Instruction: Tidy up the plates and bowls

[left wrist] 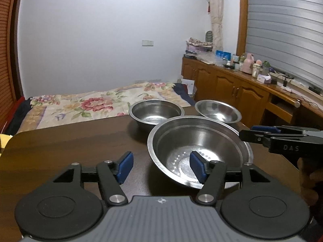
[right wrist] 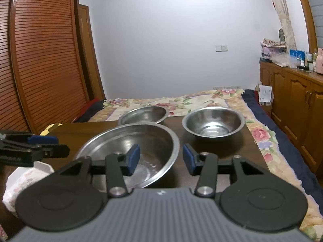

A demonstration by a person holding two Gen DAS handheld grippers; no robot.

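Jaws on both my grippers stand apart and clamp nothing. My left gripper (left wrist: 161, 168) has the near rim of the big bowl (left wrist: 198, 141) between its blue pads, with one pad over the bowl's inside and the other over bare wood; I see no pad pressing on the metal. My right gripper (right wrist: 161, 159) straddles the same bowl's right rim (right wrist: 141, 141) in the same loose way.

I count three steel bowls, all upright and empty. One large one sits nearest me. Two smaller ones stand behind it at the far edge: a deeper bowl (left wrist: 156, 112) and a shallower one (left wrist: 218, 111), side by side and just apart. From the right wrist view I also see one white dish with a faint pattern (right wrist: 26, 179) at the near left.

All of it rests on a dark brown wooden worktop (left wrist: 70, 141). Beyond it lies a bed with a floral cover (left wrist: 97, 104). Plain pale walls, a slatted wooden wardrobe (right wrist: 40, 60) and a cluttered row of wooden cabinets (left wrist: 232, 84) enclose the room.
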